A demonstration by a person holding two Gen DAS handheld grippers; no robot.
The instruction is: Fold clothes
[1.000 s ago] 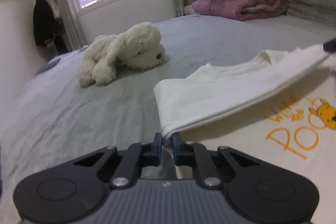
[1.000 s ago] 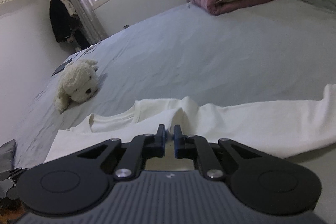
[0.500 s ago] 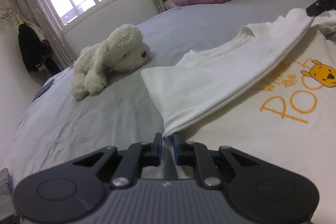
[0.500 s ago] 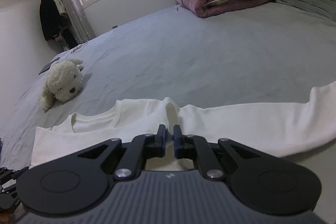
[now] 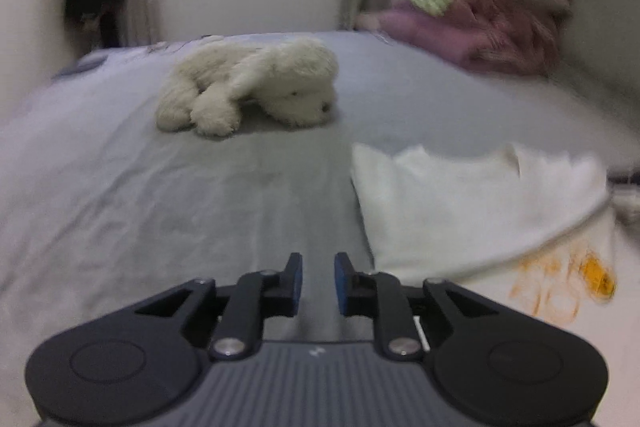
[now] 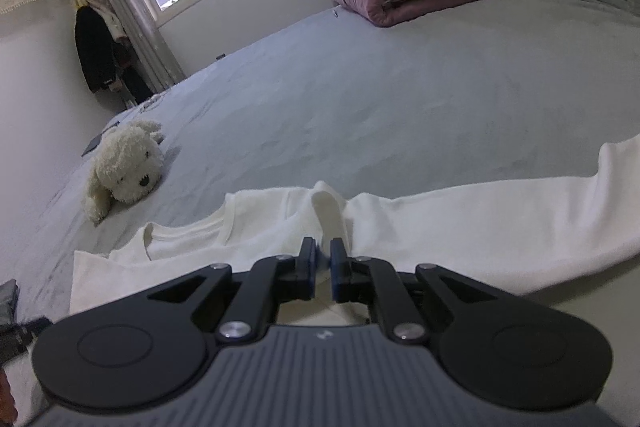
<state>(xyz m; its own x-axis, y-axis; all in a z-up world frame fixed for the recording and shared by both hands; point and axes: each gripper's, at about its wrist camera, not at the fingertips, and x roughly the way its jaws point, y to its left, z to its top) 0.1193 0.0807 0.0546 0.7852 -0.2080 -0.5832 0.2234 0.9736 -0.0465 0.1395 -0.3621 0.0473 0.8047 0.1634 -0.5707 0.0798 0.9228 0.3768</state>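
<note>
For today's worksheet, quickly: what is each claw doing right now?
Left claw: open, holding nothing, over the bed sheet.
Right claw: closed on a fold of the white shirt.

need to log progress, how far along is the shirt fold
Early. Done: one side of the shirt lies folded over, partly covering the orange print. In hand: the left gripper is open and empty over the bed; the right gripper pinches a ridge of cloth near the collar. Left: the sleeve lies spread out, and the remaining folds.
</note>
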